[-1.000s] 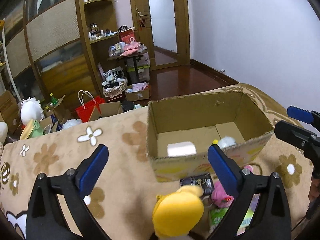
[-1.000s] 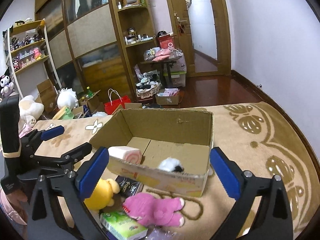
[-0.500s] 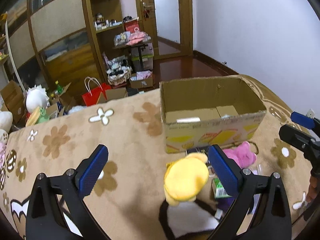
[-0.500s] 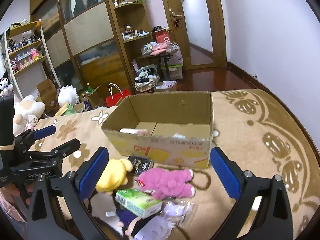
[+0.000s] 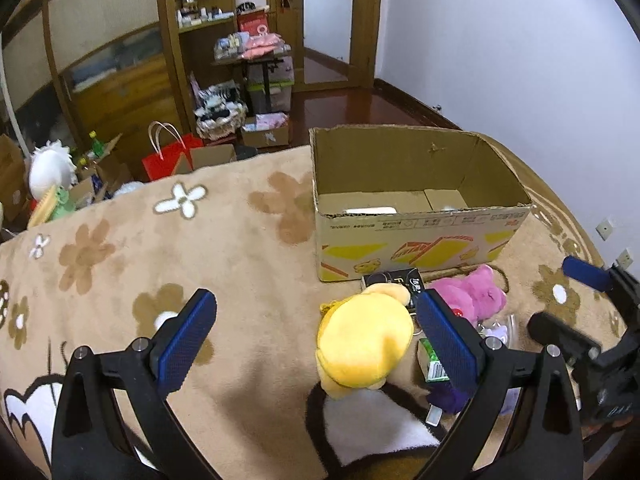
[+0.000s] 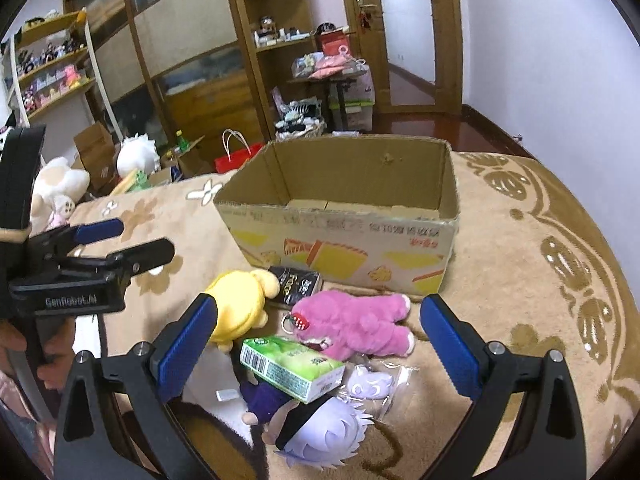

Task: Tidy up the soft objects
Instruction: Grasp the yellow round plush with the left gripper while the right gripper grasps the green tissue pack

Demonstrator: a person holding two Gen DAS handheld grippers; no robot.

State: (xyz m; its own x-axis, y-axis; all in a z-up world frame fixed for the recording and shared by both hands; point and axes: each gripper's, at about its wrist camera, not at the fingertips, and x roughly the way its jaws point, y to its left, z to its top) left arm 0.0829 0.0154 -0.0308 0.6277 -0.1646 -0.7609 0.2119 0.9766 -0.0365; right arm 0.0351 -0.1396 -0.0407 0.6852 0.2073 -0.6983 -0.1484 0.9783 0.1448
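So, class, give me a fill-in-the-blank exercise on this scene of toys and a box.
1. The pink plush lies on the blanket just in front of the ____ box.
2. The green tissue pack rests partly on a doll in ____ clothes.
3. The round-headed plush beside the black packet is ____ in colour.
4. Both the left gripper and the right gripper are ____.

Missing words: cardboard; purple; yellow; open

- tan flowered blanket (image 6: 520, 280) carries everything;
- cardboard box (image 6: 340, 240) upright on it;
- yellow plush (image 6: 240, 304), pink plush (image 6: 356, 324), green tissue pack (image 6: 292, 368) before the box
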